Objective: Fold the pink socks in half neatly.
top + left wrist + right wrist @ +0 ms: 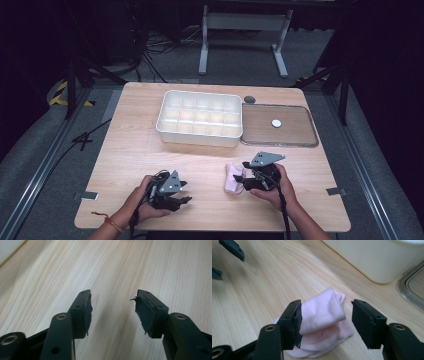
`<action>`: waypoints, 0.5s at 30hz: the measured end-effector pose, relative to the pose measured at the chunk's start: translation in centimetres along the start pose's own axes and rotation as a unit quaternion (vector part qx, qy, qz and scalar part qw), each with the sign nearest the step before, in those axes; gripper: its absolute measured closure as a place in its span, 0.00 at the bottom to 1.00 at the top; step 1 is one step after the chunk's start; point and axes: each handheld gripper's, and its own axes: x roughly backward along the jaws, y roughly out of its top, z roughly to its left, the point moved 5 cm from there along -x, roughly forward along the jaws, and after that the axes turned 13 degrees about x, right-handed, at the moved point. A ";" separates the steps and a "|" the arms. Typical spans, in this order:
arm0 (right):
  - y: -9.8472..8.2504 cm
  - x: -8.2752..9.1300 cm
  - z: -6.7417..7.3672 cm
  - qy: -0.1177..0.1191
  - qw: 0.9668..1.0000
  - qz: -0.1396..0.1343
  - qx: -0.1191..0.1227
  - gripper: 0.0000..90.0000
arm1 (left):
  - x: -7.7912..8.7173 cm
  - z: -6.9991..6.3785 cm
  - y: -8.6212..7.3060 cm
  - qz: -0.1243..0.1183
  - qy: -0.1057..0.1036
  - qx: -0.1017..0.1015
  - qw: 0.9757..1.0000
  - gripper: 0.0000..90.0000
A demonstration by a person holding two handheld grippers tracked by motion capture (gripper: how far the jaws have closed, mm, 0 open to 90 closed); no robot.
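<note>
A rolled pale pink cloth lies on the wooden table near its front. My right gripper is open around it: in the right gripper view the cloth sits between the two black jaws, touching the left pad, with a gap to the right pad. My left gripper rests low over bare wood at the front left, open with nothing between its pads. A white compartment box stands at the back middle.
A clear lid lies flat to the right of the white box, with a small white disc on it. A grey round cap sits behind the lid. Bare wood spreads between the box and my grippers.
</note>
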 end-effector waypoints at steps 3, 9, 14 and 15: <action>-0.8 -1.0 -0.4 0.013 1.000 0.019 -0.008 0.38 | 0.6 1.0 -1.0 -0.002 0.006 0.019 1.000 0.49; -1.5 -2.0 -0.9 0.051 0.998 0.020 -0.033 0.35 | 0.6 2.0 -2.0 -0.007 0.005 0.053 0.999 0.42; -1.7 -2.3 -1.1 0.090 0.995 0.014 -0.051 0.45 | 0.5 2.8 -2.6 -0.012 0.011 0.075 0.997 0.33; -1.7 -2.3 -1.0 0.096 0.994 0.013 -0.052 0.48 | 0.5 3.0 -2.6 -0.016 0.013 0.078 0.997 0.32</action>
